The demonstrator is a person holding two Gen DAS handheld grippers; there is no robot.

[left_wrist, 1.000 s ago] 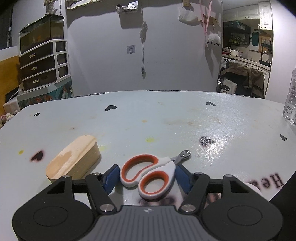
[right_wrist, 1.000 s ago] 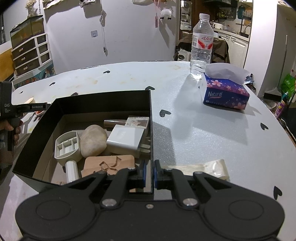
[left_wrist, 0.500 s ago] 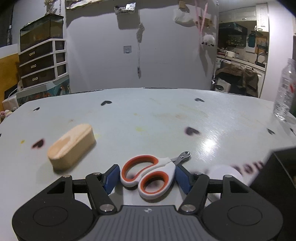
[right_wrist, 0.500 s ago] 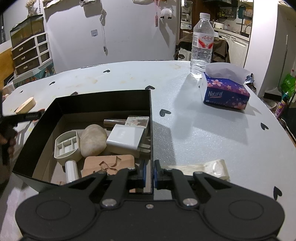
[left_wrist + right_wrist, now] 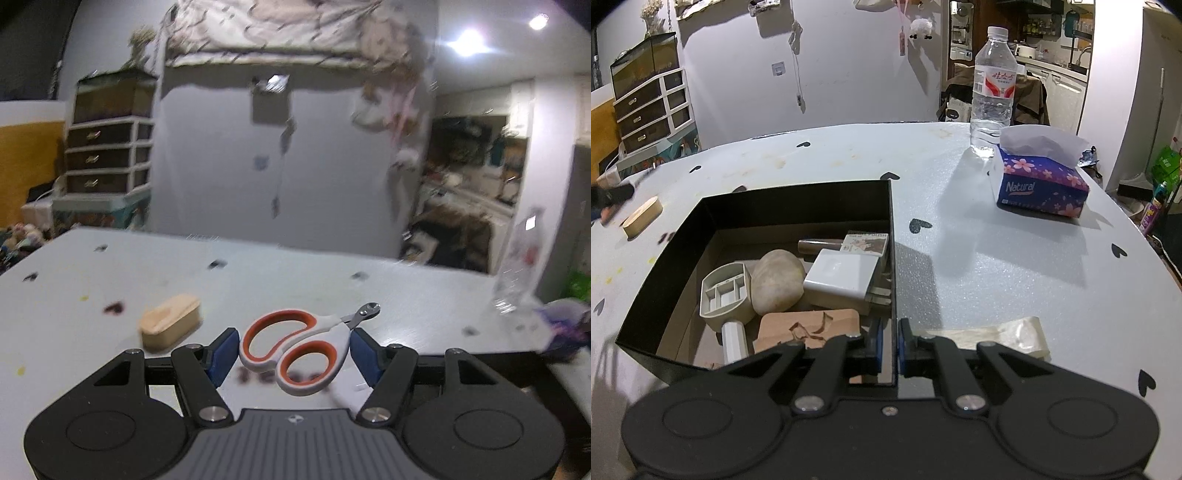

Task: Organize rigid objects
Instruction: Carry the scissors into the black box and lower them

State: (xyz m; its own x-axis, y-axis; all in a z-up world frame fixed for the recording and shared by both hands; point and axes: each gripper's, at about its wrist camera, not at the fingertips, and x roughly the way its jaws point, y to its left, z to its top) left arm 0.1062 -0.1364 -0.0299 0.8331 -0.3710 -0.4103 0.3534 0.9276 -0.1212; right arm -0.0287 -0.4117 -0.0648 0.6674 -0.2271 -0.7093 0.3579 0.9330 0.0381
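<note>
My left gripper [image 5: 293,354] is shut on a small pair of scissors [image 5: 291,350] with white and orange handles, held above the white table [image 5: 258,291]. A wooden block [image 5: 170,325] lies on the table to the left; it also shows in the right wrist view [image 5: 642,220]. My right gripper [image 5: 890,345] is shut on the right wall of the black box [image 5: 893,258]. The box holds a stone [image 5: 777,280], a white charger [image 5: 842,280], a grey scoop [image 5: 726,299], a carved wooden tile [image 5: 809,326] and a small card box [image 5: 866,243].
A water bottle [image 5: 993,92] and a tissue box [image 5: 1039,181] stand at the back right of the table. A strip of clear plastic wrap [image 5: 997,338] lies just right of my right gripper. The black box's edge [image 5: 517,360] shows at the right in the left wrist view.
My left gripper has risen and swung right with the scissors; the wooden block now sits farther away. The right gripper and the box have not moved.
</note>
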